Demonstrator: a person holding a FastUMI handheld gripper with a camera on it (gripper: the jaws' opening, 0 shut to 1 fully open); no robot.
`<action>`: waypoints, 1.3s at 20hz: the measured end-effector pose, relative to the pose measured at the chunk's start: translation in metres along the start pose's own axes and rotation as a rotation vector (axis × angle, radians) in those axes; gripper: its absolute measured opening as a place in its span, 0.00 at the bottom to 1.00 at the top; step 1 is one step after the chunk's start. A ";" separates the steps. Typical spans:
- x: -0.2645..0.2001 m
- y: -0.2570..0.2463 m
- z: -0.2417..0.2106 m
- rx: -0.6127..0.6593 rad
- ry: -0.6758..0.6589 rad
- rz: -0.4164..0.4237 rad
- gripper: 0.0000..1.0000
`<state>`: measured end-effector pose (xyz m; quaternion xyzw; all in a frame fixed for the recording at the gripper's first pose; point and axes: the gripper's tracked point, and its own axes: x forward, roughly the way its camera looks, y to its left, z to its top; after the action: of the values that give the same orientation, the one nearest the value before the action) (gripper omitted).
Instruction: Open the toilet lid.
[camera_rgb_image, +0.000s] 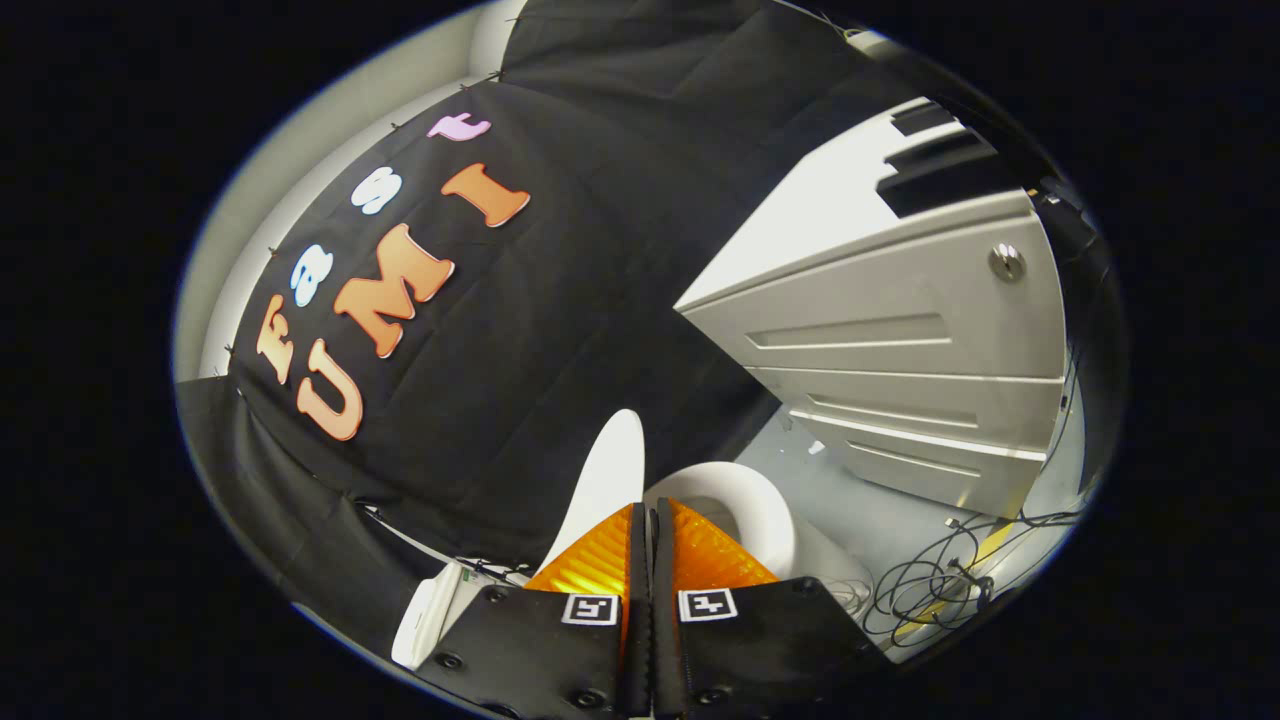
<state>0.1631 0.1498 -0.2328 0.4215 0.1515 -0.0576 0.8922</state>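
Lid up, claw clamped on its edge

Fingers pressed nearly together, the gripper (645, 520) looks pinched on the thin edge of the toilet lid (605, 475), which rises just ahead of the tips. Danger now: that smooth, glossy white plastic could slide out of such a narrow grip, and the lid would drop back onto the seat (745, 500) beside it. Pushing too far risks knocking it into the wall (560, 330) behind. Lid looks raised, steeply tilted, clean and curved, seat ring exposed. Grey cabinet (900, 340) stands well apart; cables (930, 580) sprawl on the floor.
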 end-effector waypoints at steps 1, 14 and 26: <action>-0.001 0.015 0.004 -0.025 -0.007 0.018 0.08; -0.012 0.193 0.007 -0.330 -0.024 0.180 0.08; -0.041 0.326 -0.040 -0.462 -0.019 0.310 0.09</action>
<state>0.1902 0.3881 -0.0041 0.2243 0.0861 0.1118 0.9642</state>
